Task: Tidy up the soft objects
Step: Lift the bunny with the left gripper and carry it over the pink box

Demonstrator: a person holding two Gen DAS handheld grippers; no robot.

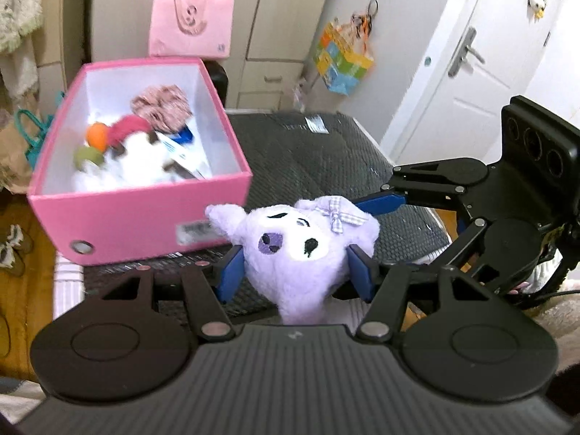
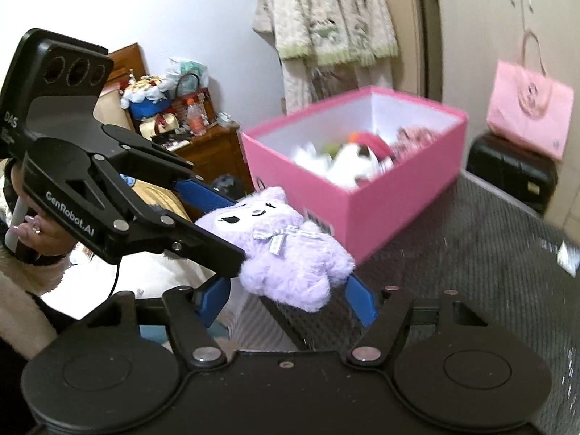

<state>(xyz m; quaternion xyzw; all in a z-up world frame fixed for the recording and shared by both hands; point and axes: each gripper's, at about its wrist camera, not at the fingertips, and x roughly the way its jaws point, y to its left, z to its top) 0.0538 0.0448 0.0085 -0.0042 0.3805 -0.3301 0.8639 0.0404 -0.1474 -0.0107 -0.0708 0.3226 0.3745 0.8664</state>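
Note:
A lilac plush (image 1: 301, 253) with a checked bow hangs in the air over the near edge of a dark mesh surface (image 1: 308, 152). My left gripper (image 1: 295, 273) is shut on it, its blue pads pressing in both sides of the head. My right gripper (image 2: 288, 290) stands open, its blue fingers (image 2: 362, 304) on either side of the plush (image 2: 293, 257), the right one brushing the fur with no squeeze showing. Behind stands an open pink box (image 1: 145, 217) holding a white plush (image 1: 145, 159) and other soft items.
A pink paper bag (image 1: 192, 25) rests on a black case (image 2: 511, 174) behind the box (image 2: 398, 210). A colourful gift bag (image 1: 342, 61) hangs near a white door (image 1: 471, 72). A cluttered wooden nightstand (image 2: 214, 148) stands left. A hand (image 2: 36, 232) grips the left tool.

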